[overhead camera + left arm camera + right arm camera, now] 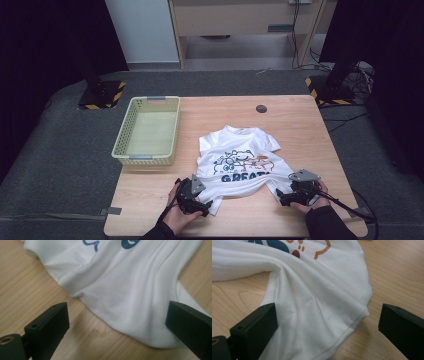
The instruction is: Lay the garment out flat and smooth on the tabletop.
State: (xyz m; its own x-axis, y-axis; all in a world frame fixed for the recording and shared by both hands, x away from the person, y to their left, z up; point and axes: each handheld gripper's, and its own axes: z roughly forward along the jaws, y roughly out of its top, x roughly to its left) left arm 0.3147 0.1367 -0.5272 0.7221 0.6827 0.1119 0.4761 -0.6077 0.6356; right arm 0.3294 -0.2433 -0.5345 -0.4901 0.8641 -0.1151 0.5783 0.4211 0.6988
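Hands: we hold the left claw [196, 196] and the right claw [291, 192] at the near edge of the table [220, 112], one on each bottom corner of the shirt [240, 162].
Left claw: our jaws stand wide apart, gripping nothing; in its own view the shirt's [130, 292] hem corner lies flat between them, reaching the far jaw.
Right claw: jaws also spread wide, holding nothing; in its own view the shirt's [317, 305] other hem corner sits between them, its cloth running up against the near jaw.
Shirt: white, with a cartoon print and blue letters, spread face up ahead of both claws, collar away from us; we see folds bunched along the hem between the claws.
Basket [147, 131]: pale green, lying well ahead and to the left of the left claw, just beside the shirt's sleeve but apart from it.
Table: bare wood shows under both claws.
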